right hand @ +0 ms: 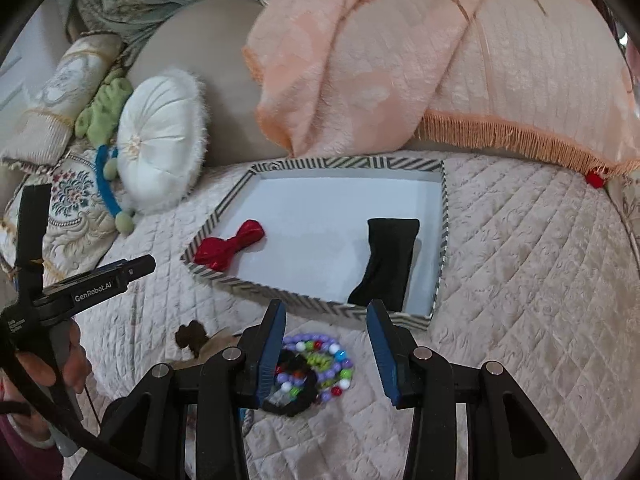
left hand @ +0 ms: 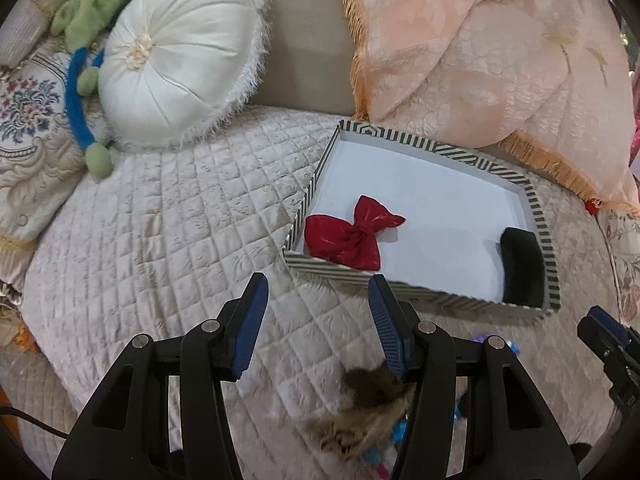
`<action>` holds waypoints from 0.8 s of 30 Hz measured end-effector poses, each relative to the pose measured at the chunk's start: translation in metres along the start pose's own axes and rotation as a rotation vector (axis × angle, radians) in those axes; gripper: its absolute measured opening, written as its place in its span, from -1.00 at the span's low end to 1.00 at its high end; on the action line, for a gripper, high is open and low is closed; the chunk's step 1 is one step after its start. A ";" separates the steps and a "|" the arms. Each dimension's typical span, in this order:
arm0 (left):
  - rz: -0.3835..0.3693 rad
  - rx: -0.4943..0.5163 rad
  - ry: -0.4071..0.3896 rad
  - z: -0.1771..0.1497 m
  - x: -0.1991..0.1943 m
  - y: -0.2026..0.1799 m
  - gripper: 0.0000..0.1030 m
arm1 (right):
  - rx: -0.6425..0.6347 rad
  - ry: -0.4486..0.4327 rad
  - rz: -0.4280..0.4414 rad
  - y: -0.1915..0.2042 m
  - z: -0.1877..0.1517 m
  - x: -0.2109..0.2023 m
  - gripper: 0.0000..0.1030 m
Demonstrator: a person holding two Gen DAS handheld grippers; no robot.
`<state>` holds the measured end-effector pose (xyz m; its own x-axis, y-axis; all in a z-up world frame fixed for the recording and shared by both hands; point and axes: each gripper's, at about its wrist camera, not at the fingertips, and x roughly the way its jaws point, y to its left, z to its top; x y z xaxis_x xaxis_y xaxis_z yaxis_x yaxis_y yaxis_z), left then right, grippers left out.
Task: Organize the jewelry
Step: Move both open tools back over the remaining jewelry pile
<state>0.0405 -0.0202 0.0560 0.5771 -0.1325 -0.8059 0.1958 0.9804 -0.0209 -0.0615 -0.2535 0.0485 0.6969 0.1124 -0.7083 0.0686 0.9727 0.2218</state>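
Note:
A striped-rim tray (left hand: 440, 148) (right hand: 344, 163) with a white floor lies on the quilted bed. In it are a red bow (left hand: 352, 234) (right hand: 230, 246) and a black pad (left hand: 522, 266) (right hand: 386, 264). My left gripper (left hand: 318, 320) is open and empty, hovering over the quilt before the tray. A brown and tan hair accessory (left hand: 368, 412) (right hand: 192, 338) lies under its right finger. My right gripper (right hand: 326, 350) is open and empty above a pile of colourful bead bracelets (right hand: 316, 364) and a black band (right hand: 292, 392).
A round white cushion (left hand: 180, 60) (right hand: 160, 144), a green and blue plush toy (left hand: 86, 72) and embroidered pillows sit at the back left. A peach fringed blanket (left hand: 500, 60) (right hand: 400, 52) lies behind the tray. The left gripper's body (right hand: 80, 292) and hand show at left.

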 end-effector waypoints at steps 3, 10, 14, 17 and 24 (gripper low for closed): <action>0.013 0.010 -0.024 -0.012 -0.016 -0.003 0.01 | -0.002 0.007 0.022 0.008 -0.008 -0.009 -0.22; 0.017 0.022 -0.052 -0.040 -0.042 -0.008 0.01 | -0.013 0.010 0.035 0.024 -0.025 -0.028 -0.21; 0.012 0.019 -0.057 -0.055 -0.054 -0.010 0.01 | -0.039 0.012 0.027 0.033 -0.031 -0.036 -0.21; 0.015 0.020 -0.061 -0.062 -0.060 -0.011 0.01 | -0.044 0.017 0.035 0.038 -0.035 -0.040 -0.21; 0.001 0.027 -0.053 -0.073 -0.069 -0.011 0.01 | -0.035 0.028 0.032 0.038 -0.044 -0.044 -0.21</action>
<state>-0.0591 -0.0115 0.0683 0.6179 -0.1400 -0.7737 0.2167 0.9762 -0.0036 -0.1208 -0.2124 0.0586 0.6781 0.1485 -0.7198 0.0211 0.9750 0.2210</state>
